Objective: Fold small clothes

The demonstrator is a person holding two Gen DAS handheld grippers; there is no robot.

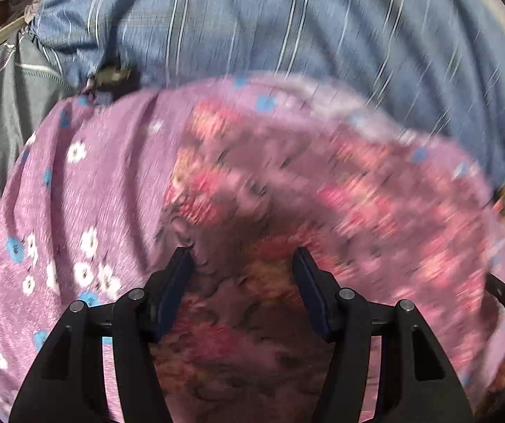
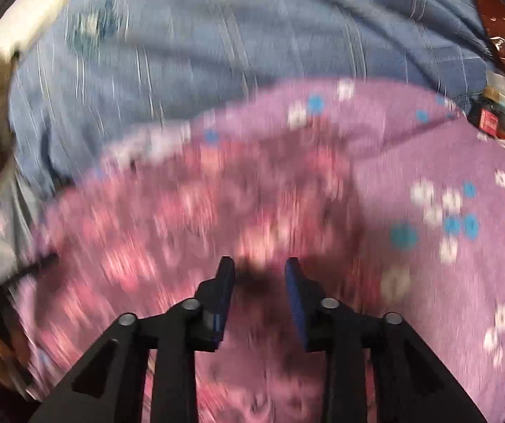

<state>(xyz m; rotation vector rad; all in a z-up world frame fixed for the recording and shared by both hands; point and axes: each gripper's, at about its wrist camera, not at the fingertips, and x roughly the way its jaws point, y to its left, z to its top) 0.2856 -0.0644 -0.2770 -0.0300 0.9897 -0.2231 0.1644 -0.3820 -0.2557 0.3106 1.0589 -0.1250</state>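
Note:
A small pink garment with a red flower print point(image 1: 287, 190) lies on a purple cloth with white and blue flowers point(image 1: 86, 190). My left gripper point(image 1: 243, 257) is open just above the garment, with its jaws wide apart and nothing between them. In the right wrist view the same pink garment point(image 2: 189, 218) lies on the purple cloth point(image 2: 457, 183). My right gripper point(image 2: 259, 268) is open over it, empty. Both views are blurred by motion.
A blue striped sheet point(image 1: 287, 24) covers the bed behind the purple cloth; it also shows in the right wrist view point(image 2: 217, 42). A grey garment with a zip point(image 1: 16, 98) lies at the left. Red and dark packets point(image 2: 496, 46) lie at the far right.

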